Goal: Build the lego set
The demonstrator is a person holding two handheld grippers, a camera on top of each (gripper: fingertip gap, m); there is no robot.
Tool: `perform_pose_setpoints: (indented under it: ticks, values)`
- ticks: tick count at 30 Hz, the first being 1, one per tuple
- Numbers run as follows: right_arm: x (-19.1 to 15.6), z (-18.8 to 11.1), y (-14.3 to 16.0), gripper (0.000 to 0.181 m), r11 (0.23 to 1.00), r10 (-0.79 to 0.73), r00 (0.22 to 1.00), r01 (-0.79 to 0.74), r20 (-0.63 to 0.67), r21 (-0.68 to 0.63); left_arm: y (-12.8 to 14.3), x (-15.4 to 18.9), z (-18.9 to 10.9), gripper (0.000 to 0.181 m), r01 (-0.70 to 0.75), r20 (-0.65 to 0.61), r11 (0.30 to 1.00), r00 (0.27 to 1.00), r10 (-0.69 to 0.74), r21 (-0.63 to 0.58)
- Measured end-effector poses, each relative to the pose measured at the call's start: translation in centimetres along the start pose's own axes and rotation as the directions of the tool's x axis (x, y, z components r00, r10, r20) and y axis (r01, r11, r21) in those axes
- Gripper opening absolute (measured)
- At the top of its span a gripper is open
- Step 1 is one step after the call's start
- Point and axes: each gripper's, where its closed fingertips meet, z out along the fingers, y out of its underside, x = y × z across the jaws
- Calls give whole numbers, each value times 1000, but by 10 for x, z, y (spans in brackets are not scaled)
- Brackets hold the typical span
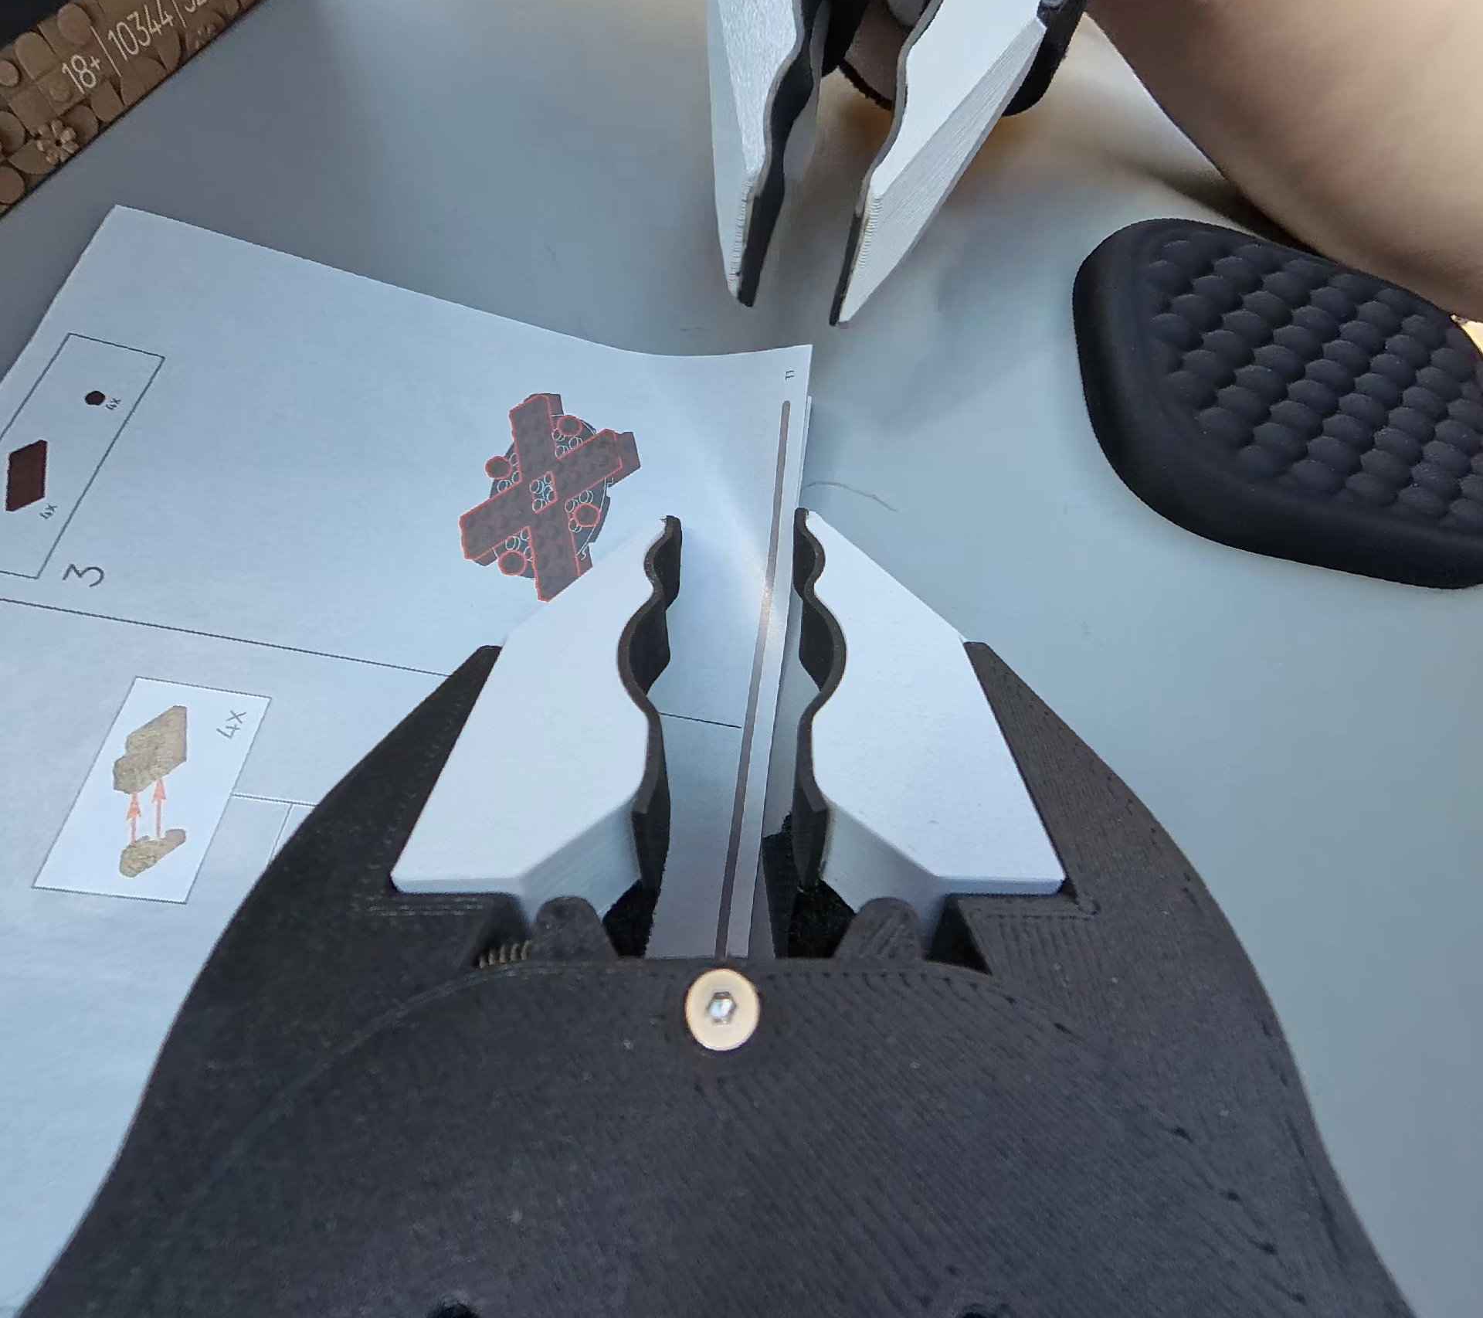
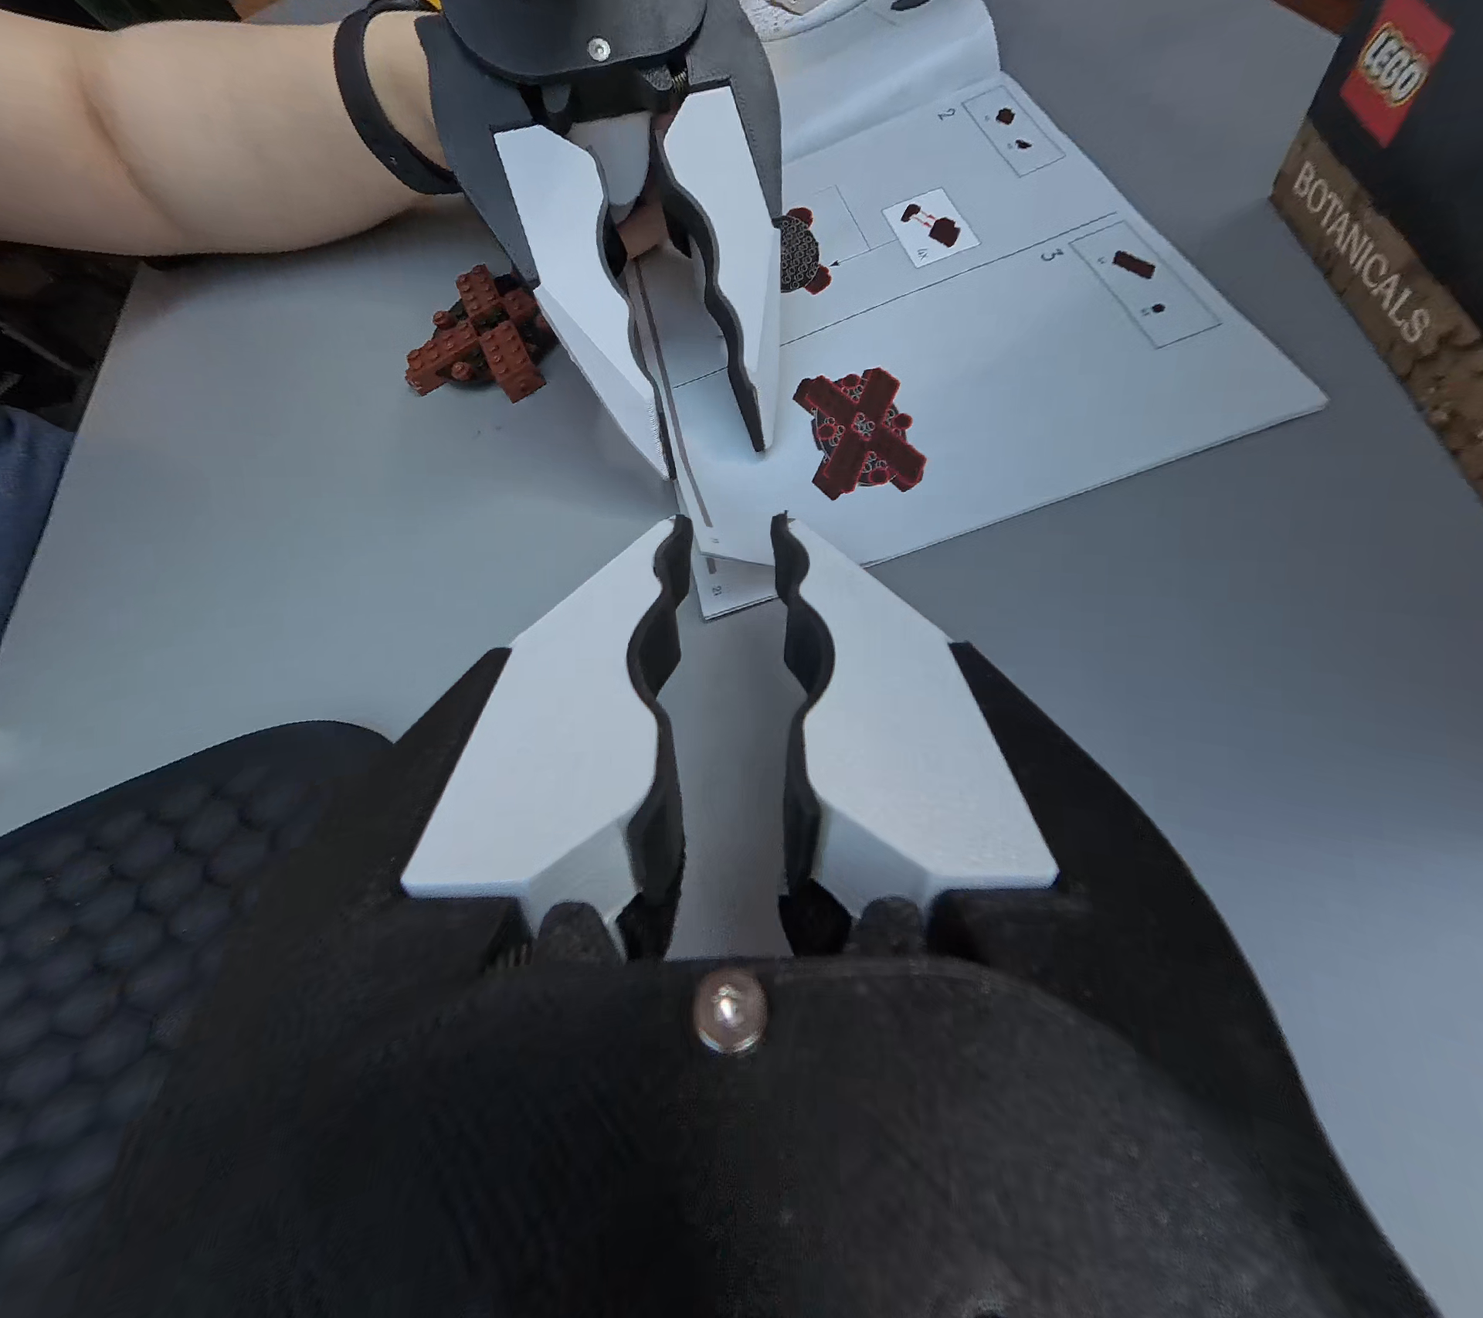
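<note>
1. On the grey table (image 2: 281, 557), left of the booklet (image 2: 1003, 412) in the right wrist view, sits the brown brick cross (image 2: 481, 340) on a dark round base.
2. The left gripper (image 2: 714, 461) stands tips-down on the booklet's near corner, jaws spread, nothing between them.
3. The right gripper (image 2: 730, 525) faces it just off the page edge, jaws also spread and empty.
4. A black dimpled pad (image 1: 1284, 412) lies beside the right gripper.
5. The set's box (image 2: 1396, 172) stands beyond the booklet.
</note>
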Motion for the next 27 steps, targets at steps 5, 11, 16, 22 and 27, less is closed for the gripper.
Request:
perform_pose_setpoints:
  ticks: [5, 11, 16, 22, 27]
  values:
    - [0, 2, 0, 20, 999, -51, 998, 51, -23, -11, 0, 0, 0, 26, -2, 2, 1000, 1000, 2, -1]
    - [3, 9, 7, 20, 996, -71, 996, 69, -48, -57, 0, 0, 0, 26, -3, 2, 1000, 1000, 3, -1]
    - [5, 10, 8, 20, 998, -36, 998, 33, -48, -55, 0, 0, 0, 26, -7, 3, 1000, 1000, 7, -2]
    - [-2, 9, 3, 20, 997, -69, 997, 68, -22, -33, 0, 0, 0, 26, -4, 2, 1000, 1000, 4, -1]
    - [-1, 11, 6, 20, 996, -72, 997, 70, -26, -48, 0, 0, 0, 26, -4, 2, 1000, 1000, 4, -1]
